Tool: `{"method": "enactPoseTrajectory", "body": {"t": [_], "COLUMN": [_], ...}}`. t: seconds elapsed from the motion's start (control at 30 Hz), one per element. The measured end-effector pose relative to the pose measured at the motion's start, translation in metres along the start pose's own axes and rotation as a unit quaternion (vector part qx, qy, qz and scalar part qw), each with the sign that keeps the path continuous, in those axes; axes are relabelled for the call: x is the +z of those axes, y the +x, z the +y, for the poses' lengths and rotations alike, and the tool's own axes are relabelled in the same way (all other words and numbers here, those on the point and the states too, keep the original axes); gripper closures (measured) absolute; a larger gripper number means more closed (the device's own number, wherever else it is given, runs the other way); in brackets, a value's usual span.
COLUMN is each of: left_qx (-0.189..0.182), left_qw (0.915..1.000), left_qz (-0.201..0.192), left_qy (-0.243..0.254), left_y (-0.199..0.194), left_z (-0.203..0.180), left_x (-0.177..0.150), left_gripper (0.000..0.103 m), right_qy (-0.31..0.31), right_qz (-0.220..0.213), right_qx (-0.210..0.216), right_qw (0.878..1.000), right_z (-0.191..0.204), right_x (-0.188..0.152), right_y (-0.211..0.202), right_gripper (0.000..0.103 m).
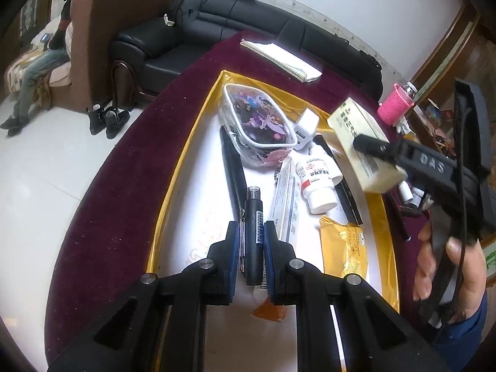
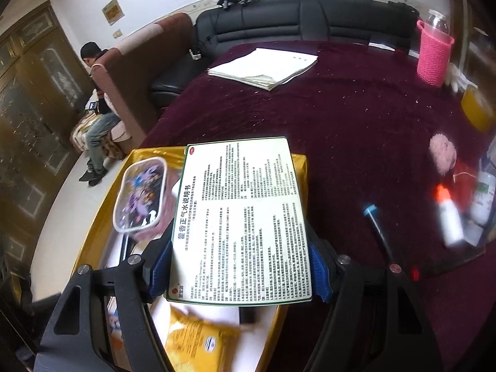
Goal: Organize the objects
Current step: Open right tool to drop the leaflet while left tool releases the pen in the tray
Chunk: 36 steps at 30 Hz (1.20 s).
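In the left wrist view my left gripper (image 1: pixel 251 232) is shut on a black pen (image 1: pixel 252 217), which points away from me just above the white floor of a gold tray (image 1: pixel 186 167). The tray holds a clear pouch of colourful stickers (image 1: pixel 257 127), a white pill bottle (image 1: pixel 316 176), a yellow sachet (image 1: pixel 344 251) and a long black case (image 1: pixel 232 167). My right gripper (image 2: pixel 241 266) is shut on a cream medicine box (image 2: pixel 245 217) printed with small text. It holds the box over the tray's right rim (image 2: pixel 299 161); from the left wrist the box (image 1: pixel 359 136) hangs above that rim.
The tray sits on a round table with a maroon cloth (image 2: pixel 356 117). On the cloth lie a stack of papers (image 2: pixel 263 65), a pink mesh cup (image 2: pixel 432 55), a blue-capped pen (image 2: pixel 376 226), an orange-capped bottle (image 2: pixel 449 217) and a pink puff (image 2: pixel 443 152). A black sofa (image 1: pixel 248 21) and a seated person (image 1: pixel 40 71) are beyond.
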State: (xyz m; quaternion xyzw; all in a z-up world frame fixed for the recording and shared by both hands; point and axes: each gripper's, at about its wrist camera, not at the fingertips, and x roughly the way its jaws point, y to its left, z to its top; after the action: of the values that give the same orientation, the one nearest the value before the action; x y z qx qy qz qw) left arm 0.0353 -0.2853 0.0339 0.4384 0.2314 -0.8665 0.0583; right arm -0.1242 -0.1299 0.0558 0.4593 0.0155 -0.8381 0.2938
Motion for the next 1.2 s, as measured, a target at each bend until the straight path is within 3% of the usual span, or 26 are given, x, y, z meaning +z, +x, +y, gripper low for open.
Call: {"method": "enactPoseTrajectory", "body": {"t": [0.13, 0.17, 0.23, 0.37, 0.43, 0.53, 0.67, 0.77, 1.03, 1.2], "left_qx": [0.001, 0.0, -0.002, -0.003, -0.004, -0.005, -0.002, 0.002, 0.007, 0.01], "left_qw": [1.0, 1.0, 1.0, 1.0, 1.0, 1.0, 1.0, 0.9999, 0.9999, 0.9999], "left_qz": [-0.001, 0.0, 0.0, 0.0, -0.001, 0.002, 0.004, 0.006, 0.003, 0.006], "left_qy": [0.001, 0.001, 0.001, 0.0, 0.001, 0.0, 0.005, 0.009, 0.01, 0.006], "left_y": [0.0, 0.001, 0.0, -0.001, -0.001, 0.001, 0.002, 0.004, 0.007, 0.009], "left_z": [0.001, 0.001, 0.002, 0.003, 0.003, 0.002, 0.0, -0.001, 0.0, 0.001], "left_x": [0.0, 0.0, 0.001, 0.002, 0.002, 0.004, 0.006, 0.006, 0.009, 0.012], "left_gripper": [0.09, 0.09, 0.09, 0.09, 0.09, 0.09, 0.09, 0.09, 0.09, 0.09], "right_qy": [-0.014, -0.028, -0.064, -0.12, -0.119, -0.086, -0.047, -0.015, -0.018, -0.042], "right_qz": [-0.002, 0.0, 0.001, 0.011, 0.015, 0.035, 0.036, 0.049, 0.066, 0.059], "right_qx": [-0.032, -0.056, -0.106, -0.143, -0.131, -0.08, -0.081, -0.058, -0.036, -0.046], "right_qw": [0.999, 0.998, 0.992, 0.982, 0.984, 0.992, 0.995, 0.997, 0.997, 0.996], "right_z": [0.005, 0.009, 0.02, 0.044, 0.05, 0.049, 0.031, 0.017, 0.023, 0.026], "right_x": [0.01, 0.012, 0.011, -0.003, -0.009, -0.011, -0.005, -0.002, -0.005, -0.008], "right_y": [0.008, 0.011, 0.014, 0.018, 0.015, 0.016, 0.02, 0.023, 0.024, 0.021], "right_gripper": [0.032, 0.032, 0.032, 0.032, 0.032, 0.032, 0.032, 0.032, 0.031, 0.031]}}
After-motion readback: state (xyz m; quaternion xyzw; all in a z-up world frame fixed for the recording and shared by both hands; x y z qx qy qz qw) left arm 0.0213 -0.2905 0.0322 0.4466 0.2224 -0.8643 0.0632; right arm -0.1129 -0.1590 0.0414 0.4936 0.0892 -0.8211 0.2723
